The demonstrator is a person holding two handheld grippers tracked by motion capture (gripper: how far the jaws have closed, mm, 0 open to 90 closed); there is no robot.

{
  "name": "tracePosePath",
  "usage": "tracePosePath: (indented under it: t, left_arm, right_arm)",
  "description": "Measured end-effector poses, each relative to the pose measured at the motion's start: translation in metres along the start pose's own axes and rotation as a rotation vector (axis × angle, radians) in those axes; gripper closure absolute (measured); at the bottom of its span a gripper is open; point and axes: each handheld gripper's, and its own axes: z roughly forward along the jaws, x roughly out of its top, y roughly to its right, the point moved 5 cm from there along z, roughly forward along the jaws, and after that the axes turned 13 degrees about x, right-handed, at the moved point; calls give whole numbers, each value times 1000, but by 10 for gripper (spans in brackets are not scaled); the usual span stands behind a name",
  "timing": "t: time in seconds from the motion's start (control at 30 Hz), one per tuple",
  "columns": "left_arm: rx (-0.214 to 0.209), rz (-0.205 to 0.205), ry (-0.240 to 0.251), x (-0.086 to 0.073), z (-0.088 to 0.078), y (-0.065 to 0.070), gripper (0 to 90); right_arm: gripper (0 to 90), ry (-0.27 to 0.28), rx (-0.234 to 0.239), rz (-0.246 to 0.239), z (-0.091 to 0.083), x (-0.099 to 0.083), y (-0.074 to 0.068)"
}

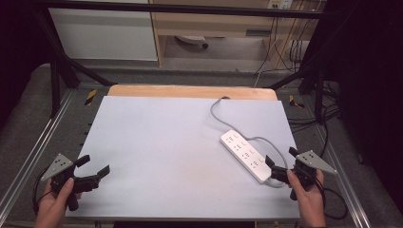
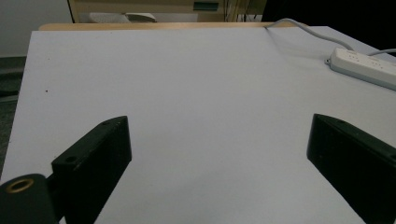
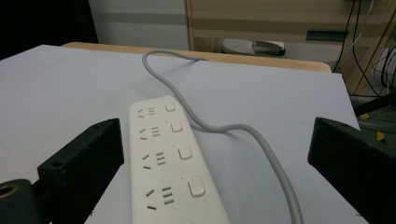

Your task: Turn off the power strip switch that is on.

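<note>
**Both grippers parted, power strip by the right edge**

Near the right edge of the table [image 1: 142, 142], a white power strip [image 1: 245, 156] lies flat on the pale sheet, running slantwise from the middle of the right half toward the near right corner. It has four outlets in a row, each with a push switch beside it. Its grey cord [image 1: 216, 110] loops from the near end of the strip, curves along its right side and runs off over the far edge.

The right gripper [image 1: 281, 164] is held just at the near end of the strip, jaws spread wide and grasping nothing; in the right gripper view the power strip [image 3: 170, 158] lies between the two jaws, with the cord [image 3: 261, 140] to its right.

The left gripper [image 1: 95, 167] hovers by the near left corner, well apart from the strip, jaws likewise released and apart over the bare sheet.
</note>
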Motion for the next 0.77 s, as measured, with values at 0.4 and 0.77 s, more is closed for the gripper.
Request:
tracePosePath:
  t: [0.4,0.77]
  left_arm:
    - [-1,-1,-3,0,1,0,65]
    - [0,-1,-6,-1,1,1,65]
  right_arm:
    - [45,-45,-10,30,-11,-29,13]
    - [48,-151,32,57,-2,-53,14]
